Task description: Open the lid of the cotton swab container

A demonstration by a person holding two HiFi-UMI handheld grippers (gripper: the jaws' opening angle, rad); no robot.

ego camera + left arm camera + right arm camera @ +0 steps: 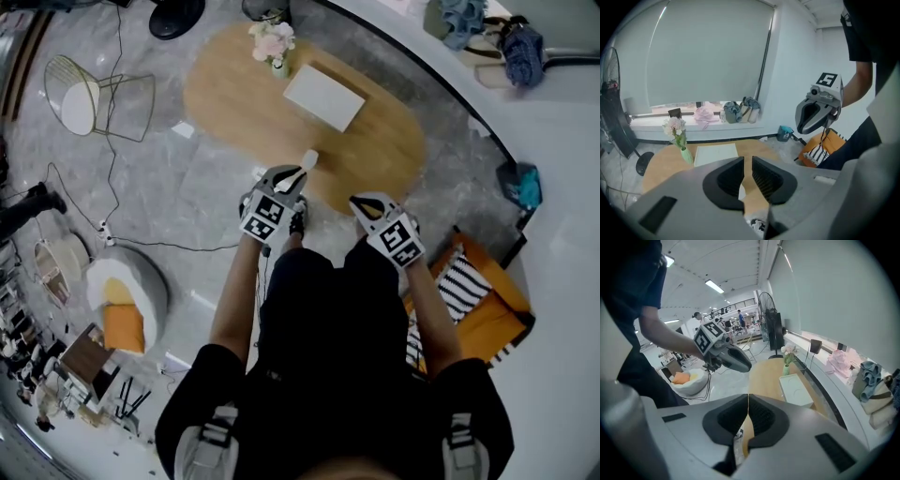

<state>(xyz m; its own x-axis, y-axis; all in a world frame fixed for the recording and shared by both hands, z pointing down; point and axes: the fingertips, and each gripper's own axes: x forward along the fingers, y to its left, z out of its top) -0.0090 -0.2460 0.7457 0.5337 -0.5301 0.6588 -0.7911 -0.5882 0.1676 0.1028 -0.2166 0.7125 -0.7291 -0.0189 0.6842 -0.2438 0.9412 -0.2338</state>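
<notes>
The cotton swab container (309, 159) looks to be that small white thing near the lower edge of the wooden table (384, 141), roughly centre frame in the head view. It's too small to tell anything about the lid, but nothing has hold of it yet.

The left gripper (286, 178) hangs just below it in the frame, jaws cracked a sliver apart with nothing clamped. In the left gripper view a bit of white peeks through the gap, probably the container, not touching the pads. The right gripper (364, 204) sits to the lower right, jaws pressed fully together and empty.

The step in hand reads as the approach. To do it well, the person probably wants one gripper pinning the body so the light little tub doesn't skate off the table edge, and the other working the lid. The right jaws need spreading first, and the left wants a wider gap too. Come in slow and square. The white tray (323, 97) and the flower vase (274, 56) are well clear up top, so no crowding there.
</notes>
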